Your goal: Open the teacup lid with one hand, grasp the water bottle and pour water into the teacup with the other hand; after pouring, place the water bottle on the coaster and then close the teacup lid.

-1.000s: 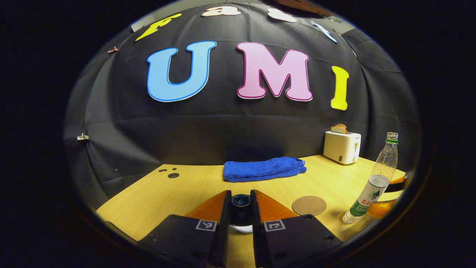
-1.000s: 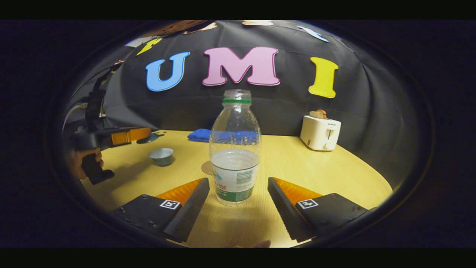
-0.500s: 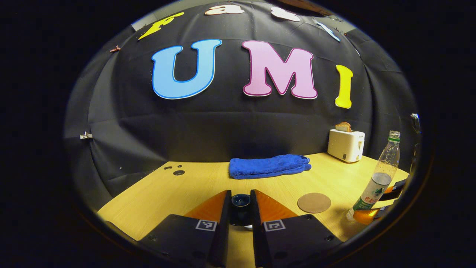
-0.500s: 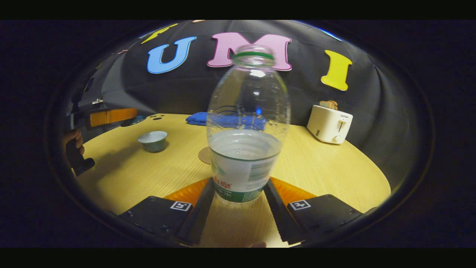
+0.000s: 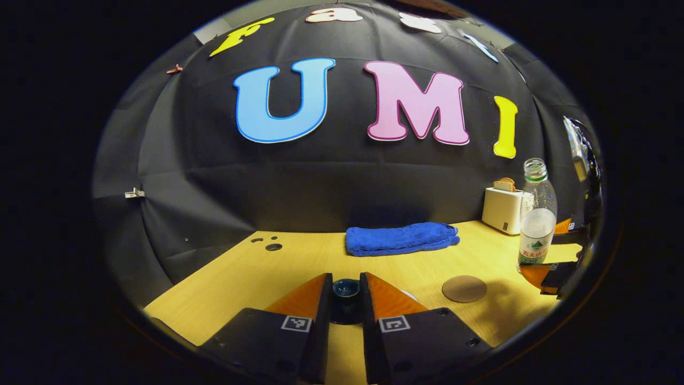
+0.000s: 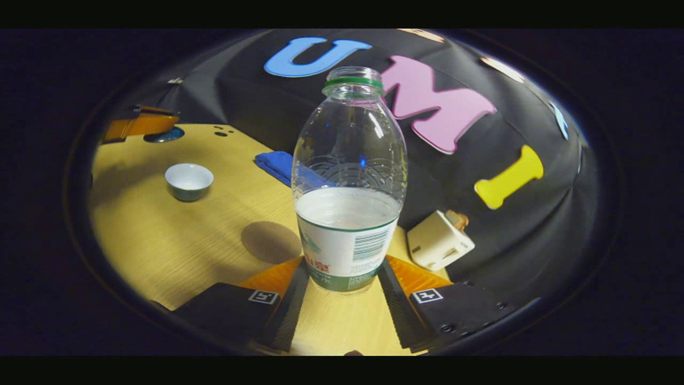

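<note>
My left gripper [image 5: 346,284] is shut on the dark knob of the teacup lid [image 5: 346,291], which hangs above the table. The open teacup [image 6: 188,181], pale inside, stands on the wooden table [image 6: 160,235], and the left gripper [image 6: 140,122] hovers beyond it with the lid [image 6: 163,135] under it. My right gripper [image 6: 342,267] is shut on the lower label of the uncapped water bottle [image 6: 348,203], which is partly full and held clear of the table. The same bottle [image 5: 537,224] stands upright at the right of the left gripper view. A round brown coaster [image 6: 271,241] lies between cup and bottle.
A folded blue towel [image 5: 402,239] lies at the back of the table [image 5: 256,278]. A white toaster [image 5: 502,209] with bread in it stands at the back right. The coaster [image 5: 464,289] lies in the bottle's shadow. Small holes [image 5: 273,247] mark the table's far left.
The right gripper's fingers went from open around the bottle to shut on it, then raised it off the table, and its view tilted. The left gripper drifted off with the lid.
</note>
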Available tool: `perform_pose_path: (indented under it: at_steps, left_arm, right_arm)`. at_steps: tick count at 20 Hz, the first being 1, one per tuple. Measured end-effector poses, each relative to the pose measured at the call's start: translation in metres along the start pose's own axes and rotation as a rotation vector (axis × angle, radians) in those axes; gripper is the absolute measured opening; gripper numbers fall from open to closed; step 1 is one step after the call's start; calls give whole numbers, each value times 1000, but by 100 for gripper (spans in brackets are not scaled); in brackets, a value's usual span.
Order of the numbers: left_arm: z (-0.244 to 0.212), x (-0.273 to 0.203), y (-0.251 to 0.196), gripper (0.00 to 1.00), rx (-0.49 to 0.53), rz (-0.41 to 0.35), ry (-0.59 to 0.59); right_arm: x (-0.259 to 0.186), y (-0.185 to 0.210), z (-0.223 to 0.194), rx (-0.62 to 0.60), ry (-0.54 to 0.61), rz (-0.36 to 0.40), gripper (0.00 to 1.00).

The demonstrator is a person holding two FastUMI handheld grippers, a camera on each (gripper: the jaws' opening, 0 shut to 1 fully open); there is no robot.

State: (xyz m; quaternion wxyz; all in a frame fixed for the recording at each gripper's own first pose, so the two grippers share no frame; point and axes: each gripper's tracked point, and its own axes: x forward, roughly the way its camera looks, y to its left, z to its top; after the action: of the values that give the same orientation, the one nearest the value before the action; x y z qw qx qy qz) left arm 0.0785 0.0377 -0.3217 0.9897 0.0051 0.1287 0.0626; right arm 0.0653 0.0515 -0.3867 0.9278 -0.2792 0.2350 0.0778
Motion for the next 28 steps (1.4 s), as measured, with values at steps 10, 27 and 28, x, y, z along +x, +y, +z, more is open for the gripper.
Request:
perform_pose_path:
  at_steps: [10, 27, 28]
  left_arm:
    - [3, -13, 35, 27, -41, 41, -10]
    - [-11, -22, 60, 33, -94, 112, 26]
    - [-10, -21, 61, 31, -96, 116, 25]
  right_arm:
    - [42, 10, 28, -427, 19, -81, 75]
    - [65, 7, 56, -879, -66, -198, 74]
    - [66, 3, 58, -904, -74, -205, 74]
